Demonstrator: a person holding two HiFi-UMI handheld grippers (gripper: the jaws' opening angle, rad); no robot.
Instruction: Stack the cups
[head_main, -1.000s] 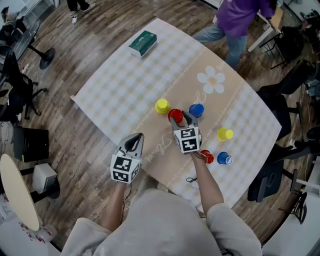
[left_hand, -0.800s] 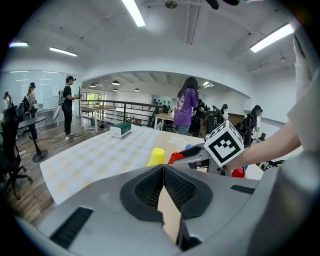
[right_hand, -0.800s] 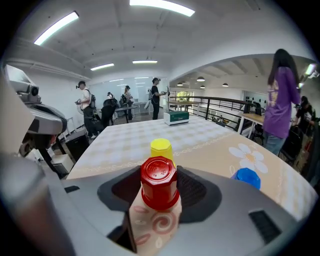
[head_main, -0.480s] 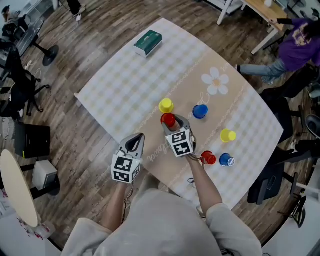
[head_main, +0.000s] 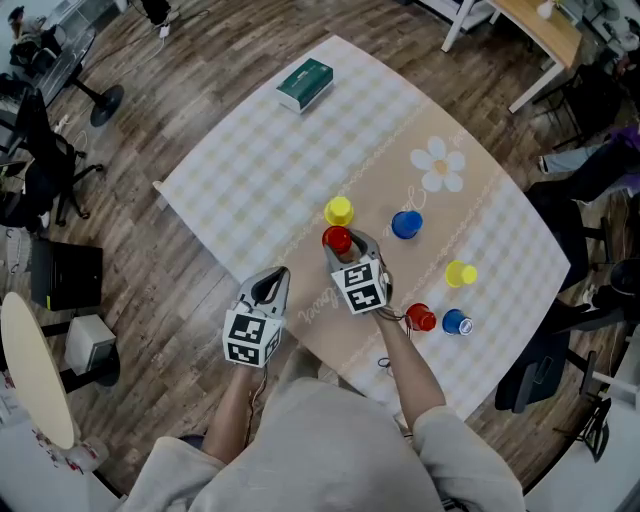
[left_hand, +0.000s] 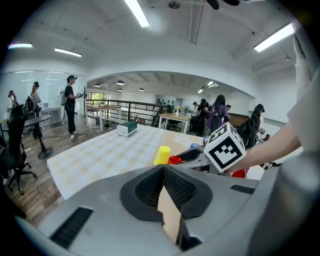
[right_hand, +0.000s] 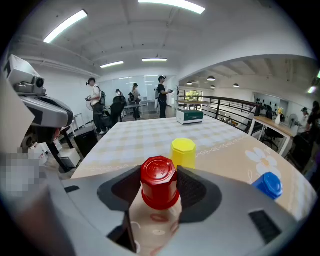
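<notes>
Red cup (right_hand: 159, 181) gripped by right gripper (head_main: 345, 242); left gripper (left_hand: 163, 172) jaws pressed together. Counted: red cups (head_main: 420, 318) two, yellow cups (head_main: 338, 211) two, blue cups (head_main: 406, 225) two.

The checked surface (head_main: 250, 170) carries a green box (head_main: 304, 83), a yellow cup (head_main: 338, 211), a blue cup (head_main: 406, 225), another yellow cup (head_main: 459, 274), and a red cup (head_main: 420, 318) beside another blue cup (head_main: 456, 323).

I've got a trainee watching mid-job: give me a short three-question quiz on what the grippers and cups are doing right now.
1. True or false: the left gripper holds a cup.
2. The right gripper is shut on a cup of which colour? A red, B yellow, C blue.
3. How many cups show in the head view?
Key: 1 false, its jaws are together on nothing. 2 A, the red cup. 3 six.
</notes>
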